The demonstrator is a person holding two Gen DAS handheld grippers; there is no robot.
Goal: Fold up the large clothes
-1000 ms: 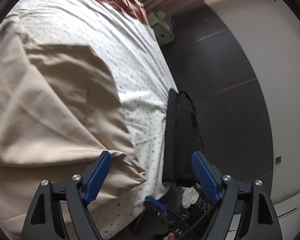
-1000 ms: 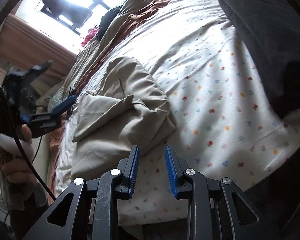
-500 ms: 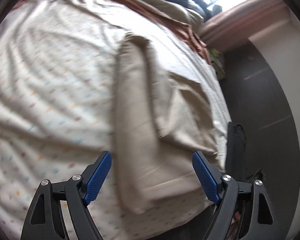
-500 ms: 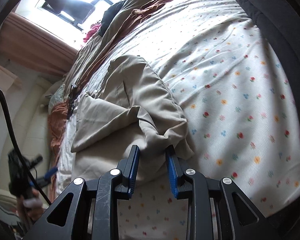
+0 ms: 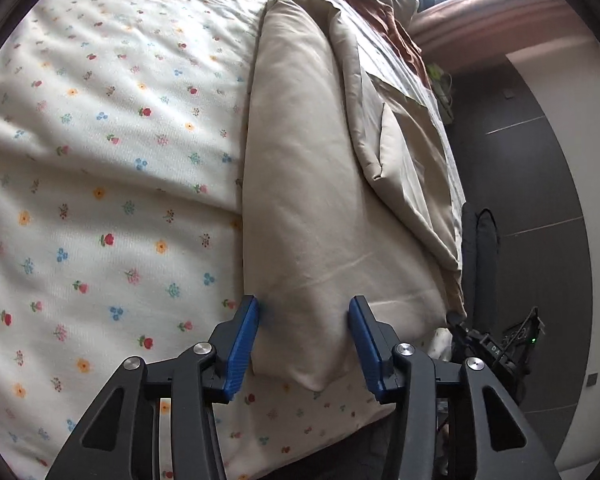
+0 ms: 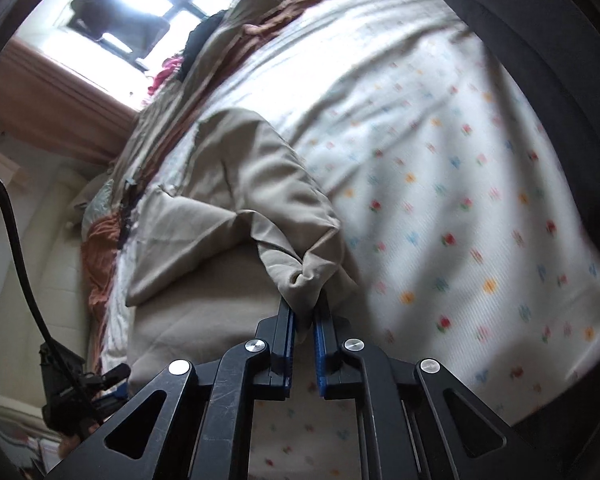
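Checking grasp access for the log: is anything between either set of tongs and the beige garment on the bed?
Nothing visible. The left tongs are open and straddle the near end of the beige garment, fabric already between the fingers. The right tongs are shut on a bunched corner of it. Only the floral sheet lies around it.

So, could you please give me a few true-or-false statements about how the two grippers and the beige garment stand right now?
1. The right gripper is pinching a bunched bit of the beige garment. True.
2. The left gripper is clamped shut with nothing between its fingers. False: its fingers stand apart, with the garment's near end between them.
3. The garment lies on a floral bedsheet. True.
4. The bedsheet is plain dark grey. False: it is white with small coloured flowers.
5. The garment is spread out completely flat. False: it is folded over and creased.
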